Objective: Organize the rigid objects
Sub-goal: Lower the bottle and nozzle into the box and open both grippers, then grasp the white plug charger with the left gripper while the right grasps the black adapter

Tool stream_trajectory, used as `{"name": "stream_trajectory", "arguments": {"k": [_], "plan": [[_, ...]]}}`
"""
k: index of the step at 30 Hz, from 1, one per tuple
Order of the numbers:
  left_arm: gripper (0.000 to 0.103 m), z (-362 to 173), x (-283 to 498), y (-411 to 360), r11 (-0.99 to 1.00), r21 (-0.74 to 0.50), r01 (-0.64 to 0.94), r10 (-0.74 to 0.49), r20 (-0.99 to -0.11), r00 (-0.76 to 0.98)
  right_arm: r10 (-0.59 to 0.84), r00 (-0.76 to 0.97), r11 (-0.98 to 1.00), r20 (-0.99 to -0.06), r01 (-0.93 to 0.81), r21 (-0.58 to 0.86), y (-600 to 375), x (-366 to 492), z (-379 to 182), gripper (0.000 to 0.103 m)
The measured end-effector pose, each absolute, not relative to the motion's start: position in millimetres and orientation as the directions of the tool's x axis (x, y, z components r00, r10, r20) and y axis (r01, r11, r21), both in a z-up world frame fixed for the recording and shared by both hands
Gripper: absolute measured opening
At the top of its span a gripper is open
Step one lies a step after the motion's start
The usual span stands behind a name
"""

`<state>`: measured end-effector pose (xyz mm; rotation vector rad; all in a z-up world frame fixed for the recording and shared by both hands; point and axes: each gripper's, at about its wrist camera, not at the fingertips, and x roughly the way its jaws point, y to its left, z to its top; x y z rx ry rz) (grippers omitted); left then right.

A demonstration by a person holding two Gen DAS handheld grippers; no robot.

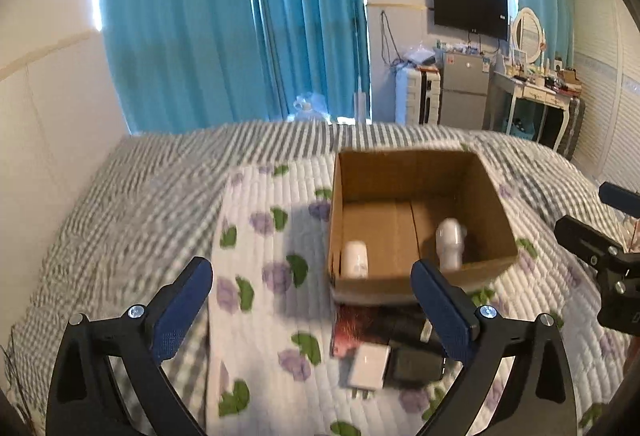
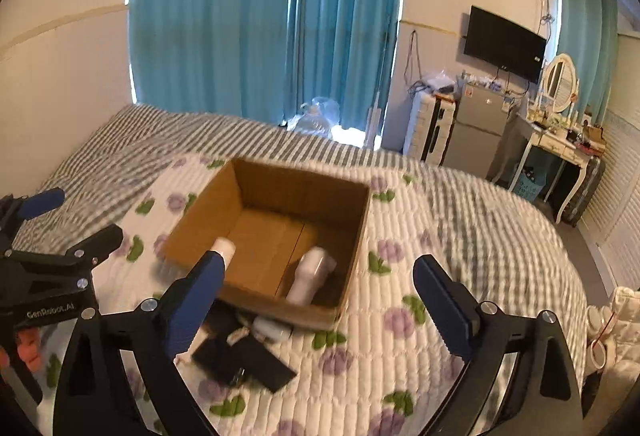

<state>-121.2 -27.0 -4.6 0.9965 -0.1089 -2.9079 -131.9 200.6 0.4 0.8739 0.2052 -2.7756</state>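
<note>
An open cardboard box (image 1: 416, 172) stands on the quilt; it also shows in the right wrist view (image 2: 360, 228). Inside lie a small white bottle (image 1: 355, 259) (image 2: 224, 248) and a white pump bottle (image 1: 450, 242) (image 2: 310, 276). In front of the box lie a white charger (image 1: 368, 366), a black flat object (image 1: 416, 364) (image 2: 248, 358) and a reddish packet (image 1: 354, 324). My left gripper (image 1: 312, 316) is open and empty, above these loose items. My right gripper (image 2: 316, 308) is open and empty, at the box's near right corner.
The bed has a floral quilt (image 2: 400, 316) over a striped sheet (image 1: 120, 204). Teal curtains (image 1: 224, 20), a TV, a small fridge (image 2: 476, 128) and a dressing table (image 2: 560, 140) stand beyond the bed. The wall lies to the left.
</note>
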Motion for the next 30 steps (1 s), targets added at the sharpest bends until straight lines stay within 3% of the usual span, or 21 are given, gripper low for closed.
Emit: {"name": "stream_trajectory", "arguments": {"k": [9,16,23,26,29,30], "plan": [[0.101,-87.9,-132.7,-29.0,-0.992,0.083,0.099,-0.128,-0.724,-0.677,-0.176,-0.723,-0.971,-0.668,0.241,-0.005,208.9,-139.5,-79.8,0.096],[0.1,-153.0,-132.7,-8.8,-0.972,0.236,0.015,-0.2,-0.788,-0.582,-0.171,-0.647,-0.974,-0.743,0.226,0.027,216.8,-147.7,-120.8,0.096],[0.098,-158.4,-132.5,-0.5,-0.979,0.203,-0.028,-0.151,-0.806,-0.572,-0.177,-0.644,-0.973,-0.745,0.23,0.033,216.1,-147.4,-122.5,0.096],[0.086,-158.2,-134.0,-2.6,-0.991,0.122,-0.052,-0.072,-0.827,-0.557,-0.178,-0.635,-0.972,-0.752,0.23,0.036,214.5,-147.7,-125.9,0.096],[0.071,-167.4,-136.1,6.6,-0.986,0.126,-0.105,-0.053,-0.853,-0.52,-0.179,-0.629,-0.972,-0.757,0.233,0.036,212.0,-147.0,-127.7,0.096],[0.06,-172.1,-137.1,10.2,-0.983,0.133,-0.123,-0.054,-0.864,-0.5,-0.177,-0.629,-0.971,-0.757,0.235,0.031,210.9,-146.6,-128.0,0.096]]}}
